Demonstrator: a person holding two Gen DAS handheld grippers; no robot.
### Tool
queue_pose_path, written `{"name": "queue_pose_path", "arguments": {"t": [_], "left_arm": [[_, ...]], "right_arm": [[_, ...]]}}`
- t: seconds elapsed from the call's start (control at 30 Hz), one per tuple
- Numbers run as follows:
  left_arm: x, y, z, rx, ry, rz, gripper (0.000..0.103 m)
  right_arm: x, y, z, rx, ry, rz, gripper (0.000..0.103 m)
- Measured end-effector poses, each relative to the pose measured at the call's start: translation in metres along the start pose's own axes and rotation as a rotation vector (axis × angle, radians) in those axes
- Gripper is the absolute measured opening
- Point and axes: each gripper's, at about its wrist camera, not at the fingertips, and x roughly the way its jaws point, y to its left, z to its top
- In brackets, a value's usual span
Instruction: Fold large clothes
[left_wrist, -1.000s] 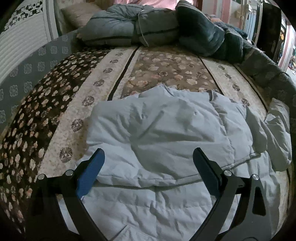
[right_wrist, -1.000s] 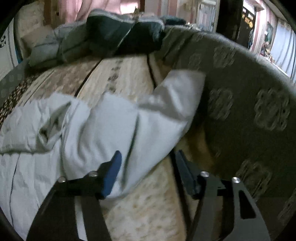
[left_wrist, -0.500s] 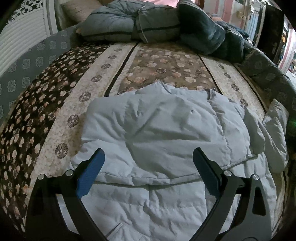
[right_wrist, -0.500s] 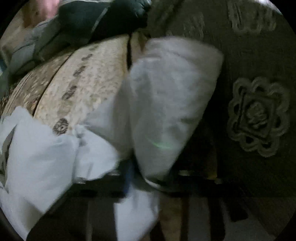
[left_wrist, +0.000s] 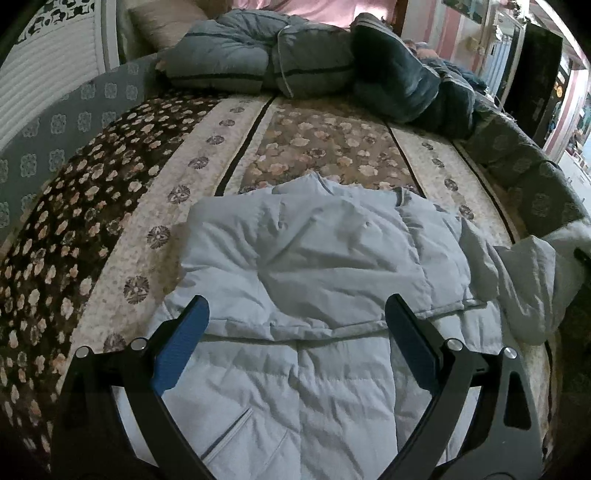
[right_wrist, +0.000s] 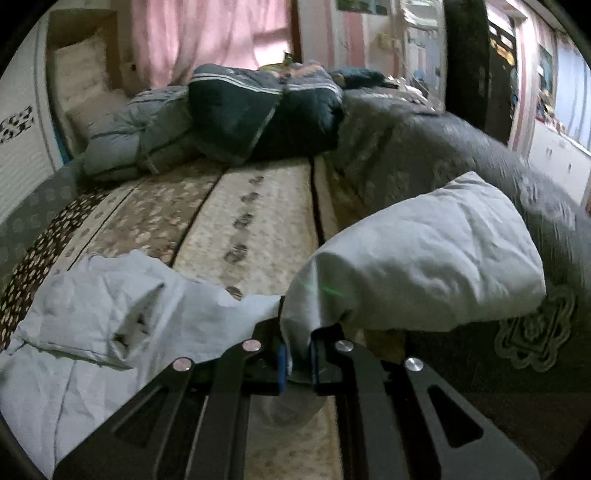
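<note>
A pale blue puffer jacket (left_wrist: 314, 280) lies spread on the bed, its left side folded over the body. My left gripper (left_wrist: 295, 321) is open and empty, held above the jacket's middle. My right gripper (right_wrist: 297, 354) is shut on the jacket's right sleeve (right_wrist: 424, 266) and holds it lifted above the bed's right edge. The sleeve (left_wrist: 532, 280) also shows at the right in the left wrist view. The rest of the jacket (right_wrist: 92, 332) lies to the left in the right wrist view.
The bed has a floral patterned cover (left_wrist: 325, 147). Folded dark and grey quilts (left_wrist: 314, 66) are piled at the head. A grey padded bed side (right_wrist: 461, 155) runs along the right. A pillow (right_wrist: 81, 81) and pink curtain (right_wrist: 207, 37) are behind.
My right gripper closed on the right sleeve and raised it off the bed. My left gripper drew back slightly and stayed open.
</note>
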Motion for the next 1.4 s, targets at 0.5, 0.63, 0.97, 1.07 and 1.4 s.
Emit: {"name": "queue_pose_path", "arguments": {"t": [0.5, 0.63, 0.97, 1.07, 1.4], "left_arm": [[-0.023, 0.055, 0.005, -0.039, 0.005, 0.027, 0.095], [-0.024, 0.076, 0.002, -0.070, 0.009, 0.042, 0.095], [-0.015, 0.096, -0.014, -0.087, 0.049, 0.080, 0.095], [-0.013, 0.093, -0.014, -0.075, 0.056, 0.085, 0.095], [-0.022, 0.069, -0.016, -0.025, 0.043, 0.064, 0.095]], "right_arm": [[-0.014, 0.207, 0.018, -0.262, 0.019, 0.277, 0.009], [0.002, 0.264, 0.001, -0.339, 0.085, 0.334, 0.009], [0.064, 0.336, -0.066, -0.521, 0.362, 0.201, 0.020], [0.049, 0.342, -0.075, -0.601, 0.353, 0.166, 0.024], [-0.005, 0.340, -0.090, -0.754, 0.297, 0.231, 0.087]]}}
